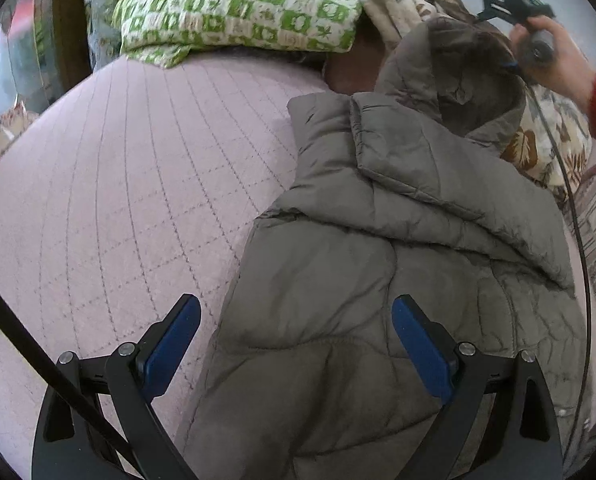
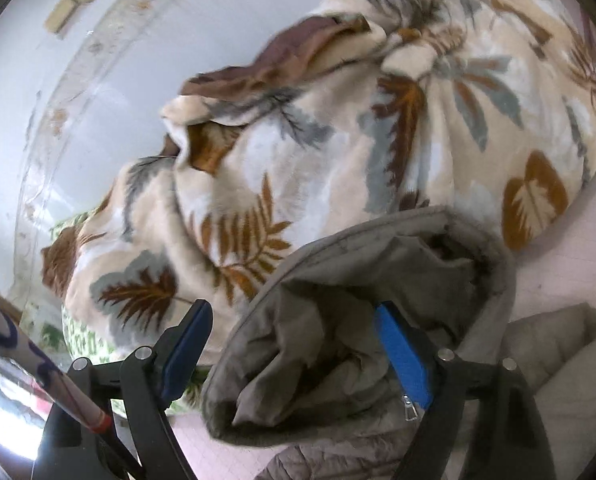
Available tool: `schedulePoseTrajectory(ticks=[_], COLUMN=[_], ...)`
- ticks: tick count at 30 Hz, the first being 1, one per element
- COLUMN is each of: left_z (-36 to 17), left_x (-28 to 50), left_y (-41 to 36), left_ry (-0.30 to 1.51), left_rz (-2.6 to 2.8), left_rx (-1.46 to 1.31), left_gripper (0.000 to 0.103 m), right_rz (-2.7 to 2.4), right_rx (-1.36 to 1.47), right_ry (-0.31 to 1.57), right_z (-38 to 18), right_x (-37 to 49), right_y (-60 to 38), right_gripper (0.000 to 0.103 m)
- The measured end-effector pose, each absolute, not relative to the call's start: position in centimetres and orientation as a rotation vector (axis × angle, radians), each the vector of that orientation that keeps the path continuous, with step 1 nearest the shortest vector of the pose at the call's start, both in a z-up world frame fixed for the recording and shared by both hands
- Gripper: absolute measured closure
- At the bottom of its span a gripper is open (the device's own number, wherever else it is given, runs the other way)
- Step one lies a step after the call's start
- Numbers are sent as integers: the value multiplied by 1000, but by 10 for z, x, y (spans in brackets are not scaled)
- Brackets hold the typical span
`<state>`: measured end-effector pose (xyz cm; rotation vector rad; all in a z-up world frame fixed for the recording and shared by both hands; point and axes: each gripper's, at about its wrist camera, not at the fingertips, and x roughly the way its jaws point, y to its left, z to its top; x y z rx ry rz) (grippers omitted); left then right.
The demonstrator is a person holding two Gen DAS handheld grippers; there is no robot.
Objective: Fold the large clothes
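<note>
A grey-brown puffer jacket [image 1: 378,260] lies on the pink quilted bedcover [image 1: 117,180], its sleeve folded across the body. My left gripper [image 1: 295,304] hovers open over the jacket's lower left edge, with nothing pinched between its blue pads. At the far end is the hood [image 1: 458,72], where a hand in a red sleeve [image 1: 558,68] holds the right gripper. In the right wrist view the hood [image 2: 338,280] gapes between the wide fingers of my right gripper [image 2: 293,308]. The left pad stands clear of the hood's rim, so the gripper is open.
A bundled cream blanket with leaf prints [image 2: 338,140] lies just behind the hood. A green-and-white patterned pillow [image 1: 237,4] rests at the head of the bed. A white wall [image 2: 77,100] is beyond. A black cable [image 1: 578,240] trails along the jacket's right side.
</note>
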<state>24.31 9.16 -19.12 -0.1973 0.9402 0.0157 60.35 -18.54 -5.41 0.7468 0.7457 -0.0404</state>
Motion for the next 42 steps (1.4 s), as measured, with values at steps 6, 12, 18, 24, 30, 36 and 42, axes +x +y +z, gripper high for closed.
schedulePoseTrajectory(ticks=[6,12,18,24,30,36,42], left_z=[-185,-168,-154,-148,-147,-151,-151], left_x=[242,231,216,203,198,194,199], left_y=[89,101,121,151,162,163,159], left_ry=[921,871,841,815,805,819,824], left_rz=[11,18,47,100,127,137,128], left_rx=[-177,-205,-236,-322,-351,-338,-336], left_gripper=[7,7,7,7,7,7,7], right_rz=[11,51,104,143,62,57,8], right_rx=[695,567,538,602,622,543,230], right_ry=[805,813,835,901,1085,1120,899], right_z=[-58,-34,-28,-79,-191,-206,-109], right_x=[594,517,400,282,244,240,256], right_y=[-191,-182,-179,-190,-180,-173,-160], right_gripper=[93,96,96,97,103,101,83])
